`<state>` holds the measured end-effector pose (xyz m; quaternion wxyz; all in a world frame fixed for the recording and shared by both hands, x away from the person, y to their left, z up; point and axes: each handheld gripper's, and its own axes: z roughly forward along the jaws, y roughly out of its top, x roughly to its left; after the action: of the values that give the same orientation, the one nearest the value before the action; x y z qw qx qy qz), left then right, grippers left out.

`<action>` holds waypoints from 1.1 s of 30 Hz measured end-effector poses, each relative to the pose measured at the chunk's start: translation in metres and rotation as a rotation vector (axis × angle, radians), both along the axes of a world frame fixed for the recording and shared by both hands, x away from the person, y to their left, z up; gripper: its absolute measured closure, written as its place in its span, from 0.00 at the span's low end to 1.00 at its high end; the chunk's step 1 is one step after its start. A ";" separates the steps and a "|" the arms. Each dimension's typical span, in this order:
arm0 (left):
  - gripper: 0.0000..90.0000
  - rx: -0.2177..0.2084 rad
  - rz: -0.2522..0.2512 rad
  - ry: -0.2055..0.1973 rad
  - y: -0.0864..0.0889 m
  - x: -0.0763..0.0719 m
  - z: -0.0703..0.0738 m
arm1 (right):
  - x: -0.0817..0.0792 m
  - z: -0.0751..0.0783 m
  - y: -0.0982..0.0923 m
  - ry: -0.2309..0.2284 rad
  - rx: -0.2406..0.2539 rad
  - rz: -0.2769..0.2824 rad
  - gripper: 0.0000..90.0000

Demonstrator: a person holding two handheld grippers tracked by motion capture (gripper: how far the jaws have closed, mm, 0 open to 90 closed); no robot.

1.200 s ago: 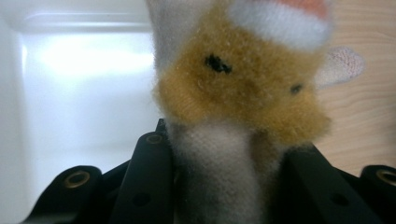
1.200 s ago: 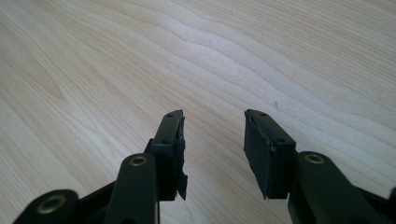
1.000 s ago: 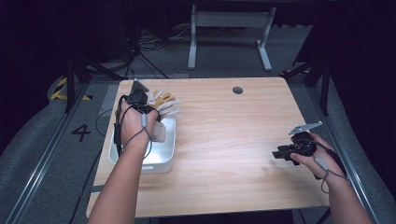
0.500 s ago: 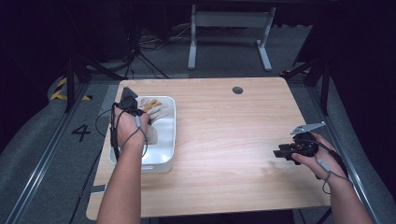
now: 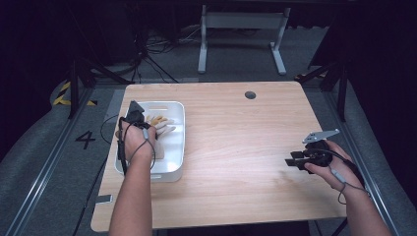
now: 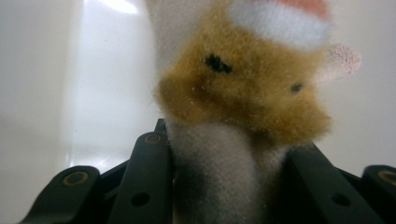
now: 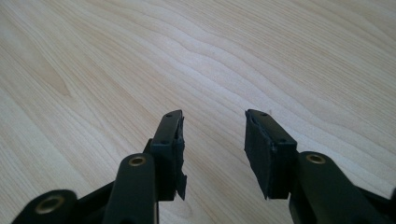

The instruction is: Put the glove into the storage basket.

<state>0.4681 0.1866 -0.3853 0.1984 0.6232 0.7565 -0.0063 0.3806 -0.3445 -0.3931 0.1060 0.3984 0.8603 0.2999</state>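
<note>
High view shows the whole wooden table (image 5: 231,147) with a white bin (image 5: 173,157) at about 9 o'clock from the table's middle. The left gripper (image 5: 147,119) hangs over the bin and holds a plush toy (image 5: 161,124) inside it, toward the far end of the bin; from here the toy is a small tan and cream shape. The right gripper (image 5: 294,162) is at about 4 o'clock, well apart from the bin, near the right edge of the table.

The left gripper view gives what the high view cannot: the plush toy (image 6: 243,107) is a furry animal with a tan face, two dark eyes and a pale body, and the two black jaws are clenched on that pale body from both sides. Behind it is the smooth white wall of the bin (image 6: 56,93).

The right gripper view shows its own jaws standing apart with nothing between them, over bare wood grain (image 7: 233,56).

The table top is light wood with a small dark round hole (image 5: 250,95) at about 1 o'clock. Around it the floor (image 5: 49,162) is grey and the room is dark; a white frame (image 5: 241,34) stands at 12 o'clock, and cables (image 5: 152,54) lie at 11 o'clock.

The middle of the table is open. The bin sits close to the left edge, and its near wall is close to the front edge.
</note>
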 end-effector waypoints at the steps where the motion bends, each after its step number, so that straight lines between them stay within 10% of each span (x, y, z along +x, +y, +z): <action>1: 0.77 0.003 -0.003 0.007 -0.001 0.001 -0.002 | 0.000 0.000 0.000 0.000 -0.002 -0.001 0.65; 27: 0.72 0.072 -0.030 0.061 -0.008 0.003 -0.031 | 0.000 -0.004 0.009 -0.009 -0.016 0.029 0.62; 33: 0.38 0.098 -0.046 0.049 -0.018 0.003 -0.029 | 0.001 -0.005 0.009 -0.016 -0.017 0.030 0.60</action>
<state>0.4708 0.1690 -0.4140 0.1489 0.6490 0.7460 0.0110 0.3813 -0.3351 -0.3986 0.1117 0.3820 0.8679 0.2973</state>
